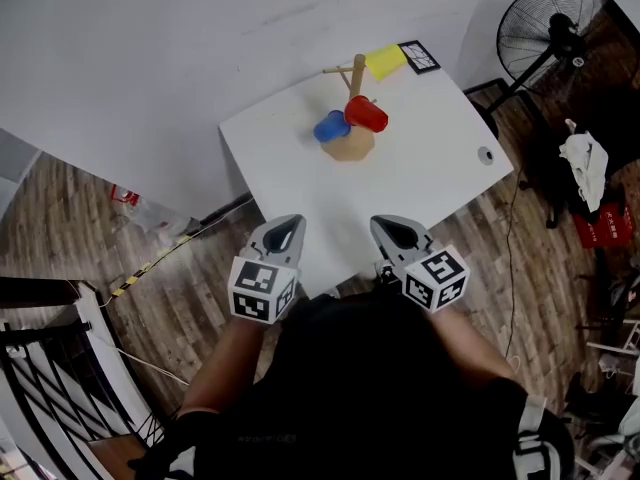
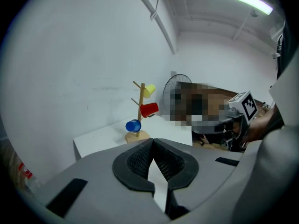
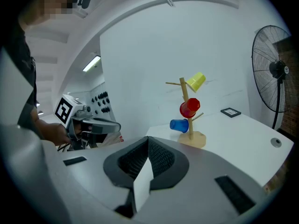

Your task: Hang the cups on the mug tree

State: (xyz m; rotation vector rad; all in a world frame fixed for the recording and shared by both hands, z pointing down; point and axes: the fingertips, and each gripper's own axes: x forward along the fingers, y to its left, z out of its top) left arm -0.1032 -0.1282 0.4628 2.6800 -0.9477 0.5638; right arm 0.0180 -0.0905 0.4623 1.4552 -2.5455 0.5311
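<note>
Left gripper (image 2: 152,142) first: its jaws are closed, the ribbed black pads meeting at the tips with only white tabletop showing in the slit below them. The right gripper (image 3: 148,142) is the same, shut tip to tip and gripping nothing. In the head view both sit low in the middle of the frame, side by side but apart. They hang over the near edge of the white table (image 1: 420,183) with their marker cubes toward the person's dark-sleeved arms. Each gripper also shows in the other's view, off to one side and held in a hand.

Further out, the mug tree (image 1: 356,76) stands on its round wooden base in the upper middle of the head view, well apart from both grippers. And all three cups are on it! The blue cup (image 1: 330,126) hangs from the lowest peg, left of the pole. The red cup (image 1: 367,114) hangs just above and right of it, and the yellow cup (image 1: 385,61) sits at the top, tilted out toward the upper right.

Just beyond the yellow cup, a small black-framed card (image 1: 419,56) lies flat at the table's far corner. A small round fitting (image 1: 486,154) sits near the table's right edge. Off the table, a black pedestal fan (image 1: 550,28) stands in the upper right corner on the wooden floor (image 1: 160,288).
</note>
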